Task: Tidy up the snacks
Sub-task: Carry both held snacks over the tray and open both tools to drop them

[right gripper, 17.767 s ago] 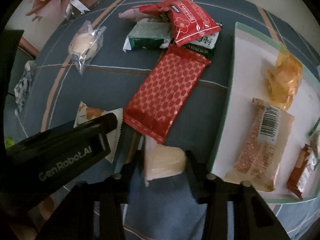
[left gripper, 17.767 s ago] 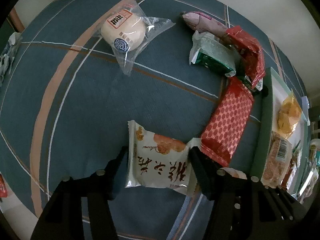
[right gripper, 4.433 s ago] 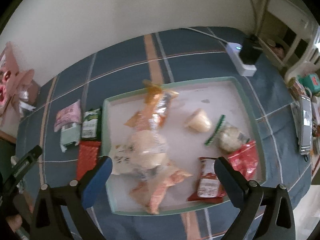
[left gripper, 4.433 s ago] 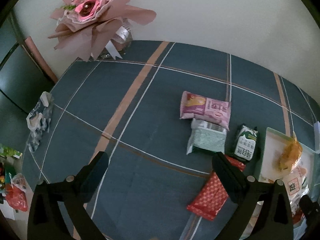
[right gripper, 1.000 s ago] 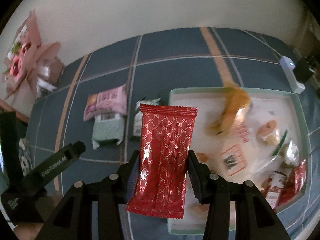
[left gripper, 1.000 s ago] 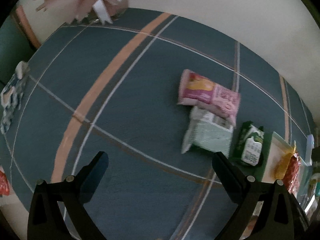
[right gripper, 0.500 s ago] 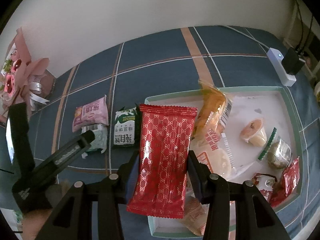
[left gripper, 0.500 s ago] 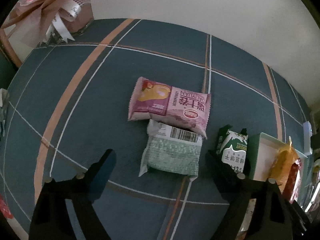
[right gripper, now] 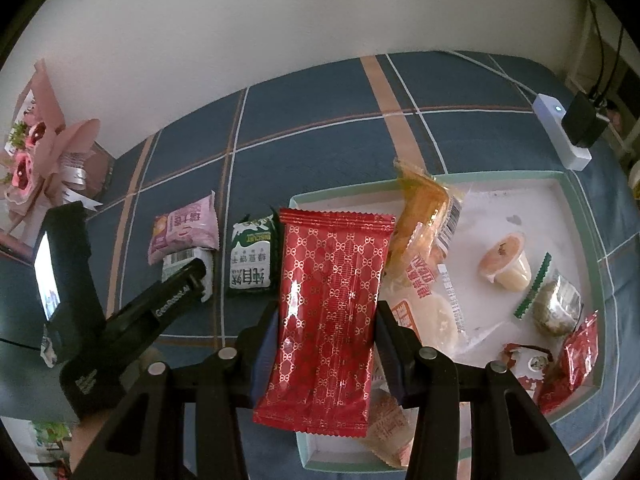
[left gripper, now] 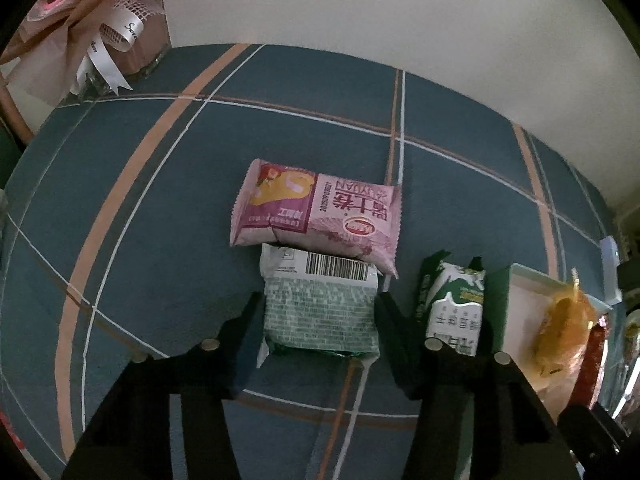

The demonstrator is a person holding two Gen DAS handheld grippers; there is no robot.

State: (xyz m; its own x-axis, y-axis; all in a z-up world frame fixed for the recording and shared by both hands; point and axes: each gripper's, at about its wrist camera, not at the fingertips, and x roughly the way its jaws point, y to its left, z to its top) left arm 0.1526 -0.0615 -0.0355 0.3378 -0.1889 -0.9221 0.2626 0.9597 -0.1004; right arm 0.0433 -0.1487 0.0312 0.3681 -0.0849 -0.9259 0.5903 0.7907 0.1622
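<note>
between the jaws of the left gripper point(left gripper: 320, 312), in the left wrist view, lies the pale green packet point(left gripper: 320, 308), barcode end away from the camera; the jaws stand apart on either side of it, close to its edges but not visibly pressing, so this looks like the line-up for a grasp. just beyond the packet, overlapping its far edge, sits the pink packet point(left gripper: 318, 216), and just outside the right-hand jaw lies the green-and-white biscuit pack point(left gripper: 454, 300), with the tray point(left gripper: 516, 300) further that way. these three are the snacks left on the blue plaid worktop point(left gripper: 160, 200). in the right wrist view, the right gripper point(right gripper: 326, 344) is clamped on the red patterned wrapper point(right gripper: 330, 316), gripped across its width near the lower half so it stands up between the jaws, carried above the tray's point(right gripper: 560, 178) near-left corner, probably for dropping in. beyond and right of those jaws the tray already holds several snacks, including a jelly cup point(right gripper: 506, 264) and an orange packet point(right gripper: 424, 204).
</note>
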